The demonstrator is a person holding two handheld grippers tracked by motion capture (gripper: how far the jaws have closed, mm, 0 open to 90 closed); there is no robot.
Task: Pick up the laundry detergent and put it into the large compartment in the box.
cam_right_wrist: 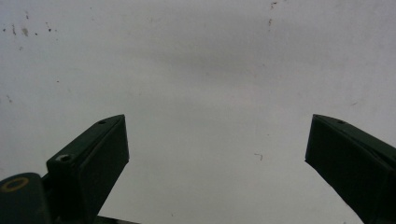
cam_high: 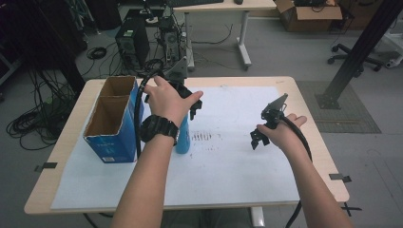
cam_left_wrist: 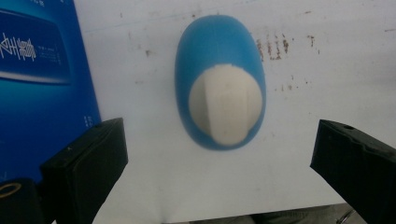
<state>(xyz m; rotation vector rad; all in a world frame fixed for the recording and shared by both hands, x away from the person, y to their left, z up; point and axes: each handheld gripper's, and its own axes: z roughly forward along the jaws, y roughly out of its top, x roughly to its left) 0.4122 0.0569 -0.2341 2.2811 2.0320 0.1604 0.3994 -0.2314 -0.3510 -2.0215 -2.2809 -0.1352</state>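
Left tool [cam_left_wrist: 219, 154], jaws wide, hangs directly above the upright blue bottle [cam_left_wrist: 219, 84] beside the box [cam_high: 111, 118]; right tool [cam_high: 259, 137], also wide, hovers well apart over the desk [cam_high: 309, 109].

A pale wooden surface [cam_high: 304, 95] is covered almost edge to edge by a white sheet [cam_high: 228, 166], which has dark smudges [cam_high: 204, 137] near its middle. A strip of black tape [cam_high: 45, 166] sits at the near left edge and another [cam_high: 340, 177] at the near right. On the grey floor beyond the far left corner stands a black computer tower [cam_high: 132, 42], and cables [cam_high: 33, 124] coil to the left. Farther off stand a white-legged desk [cam_high: 223, 5] and an open cardboard box [cam_high: 309, 14]. A slanted black post [cam_high: 363, 45] meets a grey mat [cam_high: 351, 107] on the right, near a chair base [cam_high: 354, 61].
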